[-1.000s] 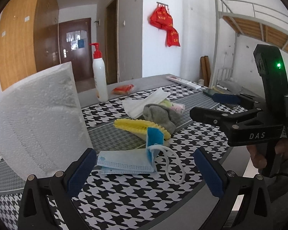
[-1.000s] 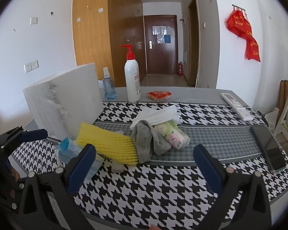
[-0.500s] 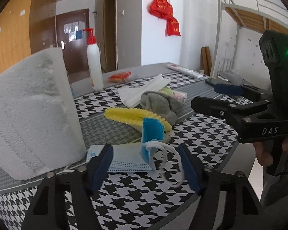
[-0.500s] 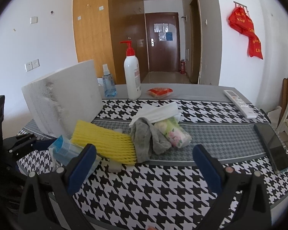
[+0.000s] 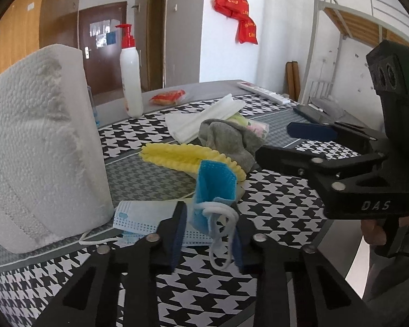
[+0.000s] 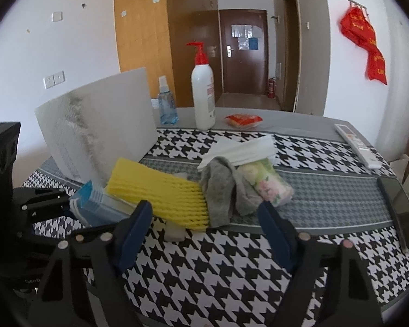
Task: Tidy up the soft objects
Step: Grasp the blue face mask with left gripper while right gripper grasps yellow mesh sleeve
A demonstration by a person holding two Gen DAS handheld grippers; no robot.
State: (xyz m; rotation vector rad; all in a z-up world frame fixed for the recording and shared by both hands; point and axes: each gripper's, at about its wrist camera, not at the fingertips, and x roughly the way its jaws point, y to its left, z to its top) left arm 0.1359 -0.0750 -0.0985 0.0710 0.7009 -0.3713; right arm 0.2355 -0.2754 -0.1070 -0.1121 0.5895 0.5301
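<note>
At the table's near edge [image 5: 308, 248] your left gripper [image 5: 208, 234] is closing around the blue mask [image 5: 150, 218] beside the paper towel roll [image 5: 41, 147]; pad contact is hard to judge; your right gripper [image 6: 204, 234], jaws narrowing over bare cloth, hides the sponge's [image 6: 161, 193] front edge.
</note>
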